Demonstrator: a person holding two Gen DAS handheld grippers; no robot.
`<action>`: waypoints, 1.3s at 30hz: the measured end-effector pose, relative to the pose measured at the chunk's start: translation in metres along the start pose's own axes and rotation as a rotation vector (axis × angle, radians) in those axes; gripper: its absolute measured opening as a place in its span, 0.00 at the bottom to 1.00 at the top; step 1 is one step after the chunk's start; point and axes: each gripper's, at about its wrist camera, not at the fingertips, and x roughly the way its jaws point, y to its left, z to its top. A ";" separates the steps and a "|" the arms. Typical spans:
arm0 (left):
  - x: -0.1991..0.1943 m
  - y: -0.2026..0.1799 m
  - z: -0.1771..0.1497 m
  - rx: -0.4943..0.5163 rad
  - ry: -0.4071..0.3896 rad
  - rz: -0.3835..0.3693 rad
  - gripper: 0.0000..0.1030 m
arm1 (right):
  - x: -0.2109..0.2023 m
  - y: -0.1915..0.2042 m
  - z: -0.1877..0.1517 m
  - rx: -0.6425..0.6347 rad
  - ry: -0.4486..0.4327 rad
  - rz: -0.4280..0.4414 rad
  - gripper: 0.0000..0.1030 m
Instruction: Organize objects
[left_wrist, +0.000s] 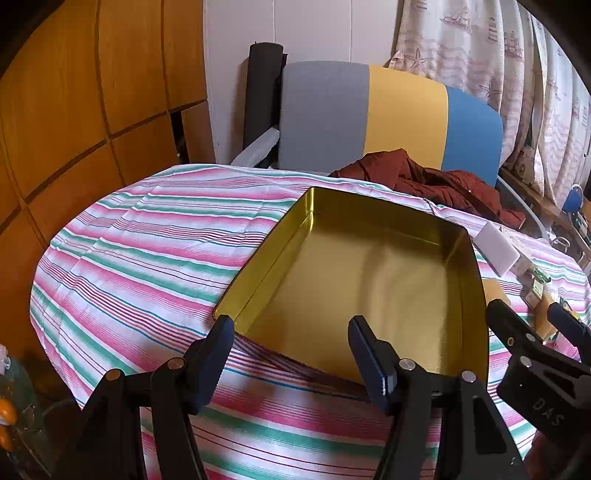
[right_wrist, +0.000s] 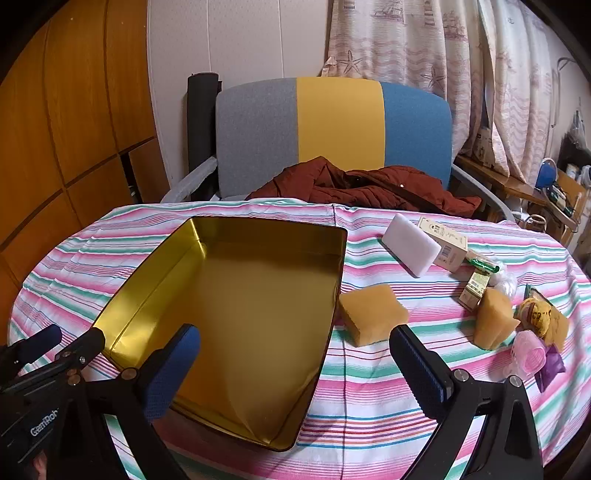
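Note:
An empty gold tin (left_wrist: 369, 280) lies open on the striped tablecloth (left_wrist: 147, 240). My left gripper (left_wrist: 291, 332) hovers open at the tin's near left corner, with nothing between its fingers. My right gripper (right_wrist: 295, 343) stands wide open over the tin's (right_wrist: 251, 295) near right edge. One of its fingers is above the tin floor and the other above the cloth. Loose items lie right of the tin: a yellow sponge (right_wrist: 373, 314), a second sponge (right_wrist: 493, 319), a white block (right_wrist: 410, 249), a cream box (right_wrist: 445, 242), a small tan box (right_wrist: 474, 290) and pink curlers (right_wrist: 528, 356).
A grey, yellow and blue chair (right_wrist: 340, 122) stands behind the table with a rust-red jacket (right_wrist: 362, 188) on it. Wooden panels (right_wrist: 66, 129) fill the left and curtains (right_wrist: 424, 55) hang at the back right. A yellow packet (right_wrist: 541, 314) and a purple item (right_wrist: 552, 365) lie near the right table edge.

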 end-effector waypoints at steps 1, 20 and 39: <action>-0.001 0.000 0.000 0.001 -0.001 -0.001 0.63 | 0.000 0.000 0.000 -0.002 0.001 -0.004 1.00; -0.012 -0.003 -0.004 0.009 -0.014 0.003 0.63 | -0.003 -0.003 0.002 -0.004 -0.011 0.001 1.00; -0.010 -0.069 -0.034 0.121 0.034 -0.211 0.63 | -0.006 -0.073 -0.026 0.012 -0.018 -0.019 1.00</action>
